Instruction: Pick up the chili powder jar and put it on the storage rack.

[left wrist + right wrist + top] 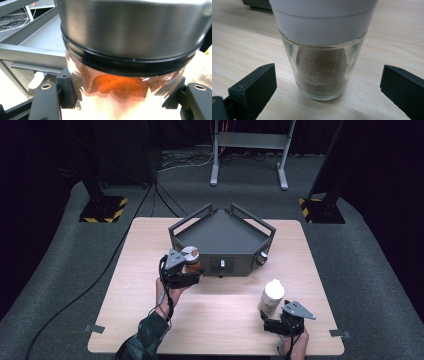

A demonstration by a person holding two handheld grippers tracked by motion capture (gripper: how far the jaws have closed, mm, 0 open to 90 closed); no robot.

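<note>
Clearly the left gripper (187,270) is clamped on a glass spice jar (125,82) with a brushed metal lid (132,27); in the left gripper view its jaws press the glass on both sides just below the lid's black band, and orange-red powder shows through the wall. From the high view the jar is held up at the front left edge of the grey metal tray (220,237), which stands at the back middle of the wooden table (150,320).

The right gripper (272,322) stands wide apart, its jaws well clear of a second glass shaker (323,72) with a white cap (322,20) and pale brown powder inside. That shaker stands upright on the table at the front right, between the jaws but untouched.

Both jars look rigid, smooth and breakable, and probably light given how little powder they hold. Glass walls are likely slippery against hard jaws, so the grip should sit square across the widest part of the body, just under the cap, with steady rather than crushing pressure. The white-capped shaker tapers toward its base, so a low hold would probably slide.
</note>
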